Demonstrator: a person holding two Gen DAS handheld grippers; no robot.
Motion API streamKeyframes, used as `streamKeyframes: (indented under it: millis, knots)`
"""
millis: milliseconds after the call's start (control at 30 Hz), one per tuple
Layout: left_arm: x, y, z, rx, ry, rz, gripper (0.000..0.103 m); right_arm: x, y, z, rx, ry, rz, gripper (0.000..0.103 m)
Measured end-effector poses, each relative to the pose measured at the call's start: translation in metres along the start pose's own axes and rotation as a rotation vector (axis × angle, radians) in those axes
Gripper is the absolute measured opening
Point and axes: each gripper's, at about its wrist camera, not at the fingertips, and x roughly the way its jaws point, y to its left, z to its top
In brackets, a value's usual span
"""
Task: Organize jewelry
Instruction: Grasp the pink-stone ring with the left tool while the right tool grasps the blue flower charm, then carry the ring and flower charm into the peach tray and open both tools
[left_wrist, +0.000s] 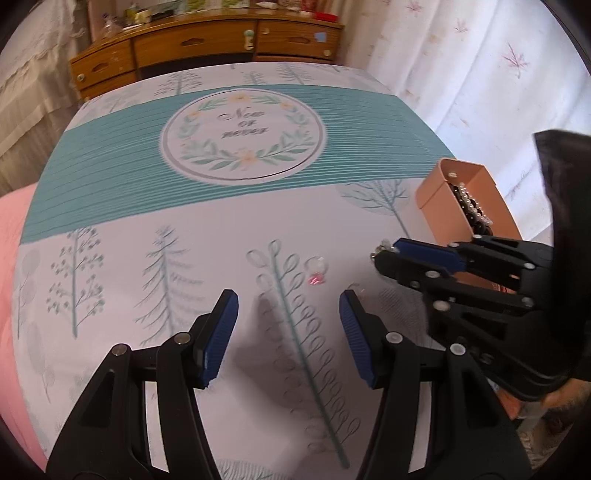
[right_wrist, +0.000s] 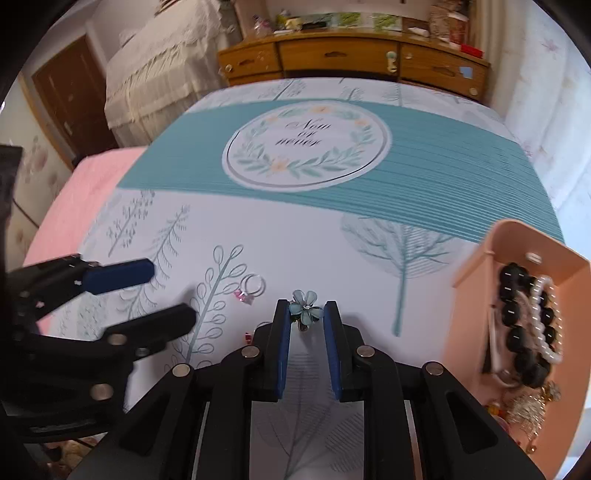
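a: item in hand?
b: flower ring (right_wrist: 306, 309), between my right gripper (right_wrist: 306, 314) tips, jaws narrow on it. i judge it pinched, just off the bedspread (right_wrist: 332, 229).
a: left gripper (left_wrist: 288, 308)?
b: wide, holding nothing, hovering near the pink ring (right_wrist: 251, 288) on the cloth.
a: box (right_wrist: 472, 295)?
b: peach, open, to my right. holds black beads (right_wrist: 517, 332), pearls (right_wrist: 546, 317), gold bits lower down.
a: next?
b: carry the flower ring right, over the box wall, release. pink ring likely follows.
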Motion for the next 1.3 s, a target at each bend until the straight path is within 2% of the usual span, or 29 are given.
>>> streamKeyframes:
  millis: [100, 167, 267, 400, 467, 700, 933, 1067, 1300]
  knots:
    - [0.010, -0.008, 0.007, 0.026, 0.003, -0.015, 0.052, -0.018, -0.011, -0.004, 0.032, -0.024, 0.003, 0.018]
    - [0.017, -0.013, 0.011, 0.040, 0.011, -0.012, 0.038, -0.028, -0.018, -0.008, 0.051, -0.035, 0.005, 0.018]
    - [0.024, -0.017, 0.012, 0.047, 0.026, -0.011, 0.027, -0.041, -0.026, -0.014, 0.076, -0.049, 0.011, 0.018]
    - [0.031, -0.020, 0.013, 0.050, 0.036, -0.002, 0.025, -0.057, -0.034, -0.021, 0.099, -0.070, 0.022, 0.018]
    - [0.034, -0.021, 0.012, 0.050, 0.046, 0.004, 0.019, -0.064, -0.038, -0.022, 0.106, -0.082, 0.028, 0.018]
    - [0.041, -0.028, 0.012, 0.068, 0.048, 0.030, 0.008, -0.085, -0.049, -0.025, 0.136, -0.124, 0.037, 0.018]
    - [0.038, -0.023, 0.011, 0.038, 0.043, 0.012, 0.007, -0.113, -0.068, -0.035, 0.182, -0.162, 0.021, 0.018]
    - [0.022, -0.028, 0.013, 0.034, 0.014, -0.004, 0.007, -0.141, -0.088, -0.038, 0.219, -0.211, -0.016, 0.018]
    - [-0.023, -0.063, 0.030, 0.100, -0.077, -0.076, 0.007, -0.194, -0.149, -0.052, 0.306, -0.280, -0.146, 0.018]
